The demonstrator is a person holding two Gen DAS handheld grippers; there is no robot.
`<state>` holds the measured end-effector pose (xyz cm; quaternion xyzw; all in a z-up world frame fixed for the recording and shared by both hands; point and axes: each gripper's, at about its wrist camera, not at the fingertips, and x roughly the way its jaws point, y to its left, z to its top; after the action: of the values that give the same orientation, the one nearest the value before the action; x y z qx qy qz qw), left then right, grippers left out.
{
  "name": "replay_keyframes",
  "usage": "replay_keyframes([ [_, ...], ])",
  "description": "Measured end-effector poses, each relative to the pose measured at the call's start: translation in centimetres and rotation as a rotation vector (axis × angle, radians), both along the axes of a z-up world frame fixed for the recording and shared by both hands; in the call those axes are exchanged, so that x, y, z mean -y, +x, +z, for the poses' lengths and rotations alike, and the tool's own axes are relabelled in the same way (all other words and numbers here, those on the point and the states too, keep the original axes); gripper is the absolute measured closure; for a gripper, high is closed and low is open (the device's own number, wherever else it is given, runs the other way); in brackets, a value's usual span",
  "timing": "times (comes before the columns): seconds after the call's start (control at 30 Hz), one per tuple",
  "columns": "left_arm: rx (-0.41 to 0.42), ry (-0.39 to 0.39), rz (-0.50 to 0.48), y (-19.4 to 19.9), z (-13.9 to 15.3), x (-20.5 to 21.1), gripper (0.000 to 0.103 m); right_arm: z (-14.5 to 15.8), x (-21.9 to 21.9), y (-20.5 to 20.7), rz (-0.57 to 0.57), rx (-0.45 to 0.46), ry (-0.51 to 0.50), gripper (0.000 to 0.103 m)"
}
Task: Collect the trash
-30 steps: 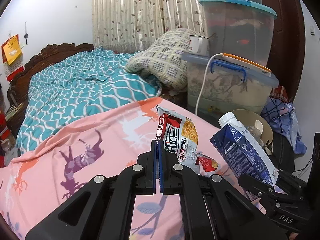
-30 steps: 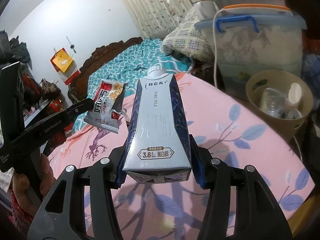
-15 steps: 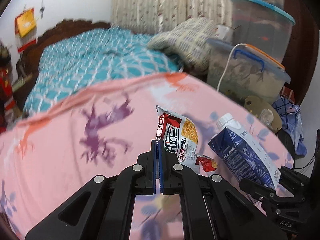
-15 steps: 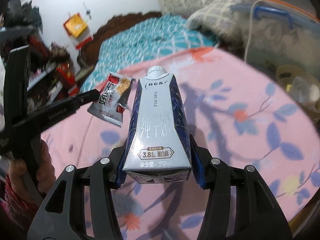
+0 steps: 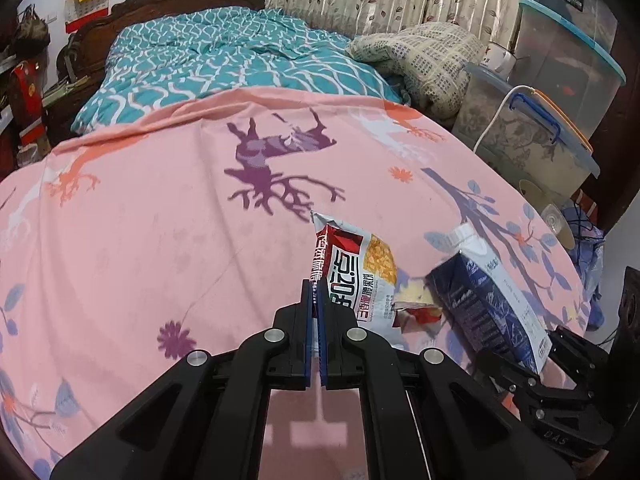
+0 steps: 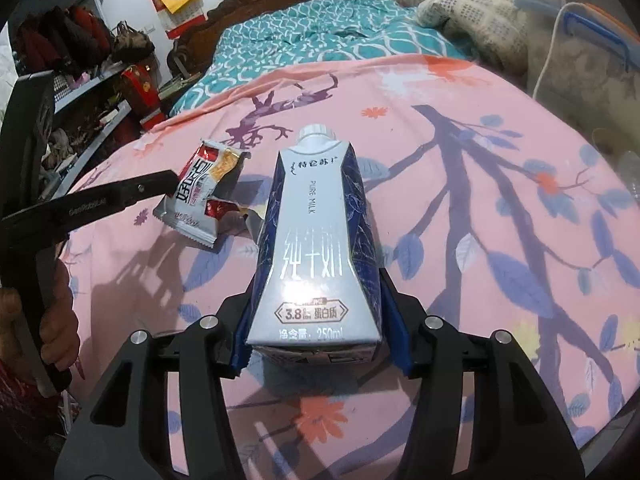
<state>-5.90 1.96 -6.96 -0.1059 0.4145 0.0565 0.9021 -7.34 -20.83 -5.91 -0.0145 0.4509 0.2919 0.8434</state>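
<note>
Your left gripper [image 5: 315, 300] pinches the light, crinkly snack wrapper [image 5: 354, 276] by its edge, left of the stiff milk carton [image 6: 316, 248], which your right gripper [image 6: 320, 344] clamps near its base.

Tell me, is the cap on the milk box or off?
On. A white cap sits at the top of the milk carton clamped in the right gripper.

Left hand-held gripper [image 5: 315, 300]: black frame, blue pads, silver screws. Right hand-held gripper [image 6: 320, 344]: same build, white "DAS" marking. Bare-skinned hand [image 6: 60, 320] visible.
</note>
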Motion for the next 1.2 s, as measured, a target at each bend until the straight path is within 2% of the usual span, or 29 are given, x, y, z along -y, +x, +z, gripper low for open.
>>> replay_keyframes([
  [0.03,-0.004,-0.004,0.003,-0.1,-0.2,0.0,0.099,0.0,0.1,-0.1,-0.003,0.000,0.002,0.030],
  [0.07,-0.013,-0.016,0.003,-0.2,-0.4,0.0,0.093,0.2,0.2,-0.2,-0.011,0.007,0.003,0.029],
  [0.13,-0.020,-0.033,0.012,-0.2,-0.6,0.0,0.071,0.3,0.4,-0.3,-0.014,0.015,0.001,0.028],
  [0.17,-0.019,-0.039,0.018,-0.1,-0.6,0.0,0.053,0.5,0.5,-0.3,-0.016,0.020,0.001,0.027],
  [0.2,-0.011,-0.048,0.023,-0.1,-0.5,0.0,0.045,0.6,0.5,-0.5,-0.018,0.025,-0.001,0.026],
  [0.33,-0.015,-0.034,0.021,0.9,-0.3,0.5,0.032,0.9,0.5,-0.7,-0.027,0.035,0.002,0.024],
  [0.57,-0.053,0.007,-0.002,2.7,-1.7,2.1,0.033,0.9,0.7,-0.3,-0.044,0.038,0.004,0.022],
  [0.6,-0.062,0.016,-0.001,2.8,-2.1,2.2,0.039,0.9,0.8,-0.2,-0.047,0.036,0.006,0.022],
  [0.63,-0.063,0.039,-0.001,2.9,-2.5,2.4,0.041,0.8,0.9,-0.2,-0.051,0.034,0.008,0.022],
  [0.67,-0.058,0.061,-0.002,2.9,-2.6,2.6,0.048,0.7,0.9,0.0,-0.053,0.031,0.009,0.021],
  [0.7,-0.063,0.092,0.000,2.9,-2.6,2.9,0.059,0.7,0.9,0.1,-0.053,0.028,0.009,0.021],
  [0.77,-0.070,0.136,0.001,3.0,-2.7,3.4,0.064,0.5,0.7,0.2,-0.053,0.023,0.010,0.021],
  [0.8,-0.071,0.151,0.003,3.0,-2.7,3.5,0.074,0.5,0.7,0.2,-0.052,0.023,0.010,0.020],
  [0.83,-0.071,0.165,0.011,2.9,-2.8,3.5,0.077,0.5,0.5,0.3,-0.050,0.023,0.010,0.020],
  [0.9,-0.067,0.162,0.011,2.9,-2.8,3.4,0.084,0.4,0.4,0.3,-0.047,0.024,0.010,0.018],
  [1.07,-0.061,0.156,0.003,2.4,-2.7,3.1,0.090,0.4,-0.1,0.4,-0.038,0.031,0.010,0.015],
  [1.2,-0.061,0.163,0.017,1.7,-2.7,2.8,0.091,0.2,-0.7,0.4,-0.023,0.030,0.005,0.014],
])
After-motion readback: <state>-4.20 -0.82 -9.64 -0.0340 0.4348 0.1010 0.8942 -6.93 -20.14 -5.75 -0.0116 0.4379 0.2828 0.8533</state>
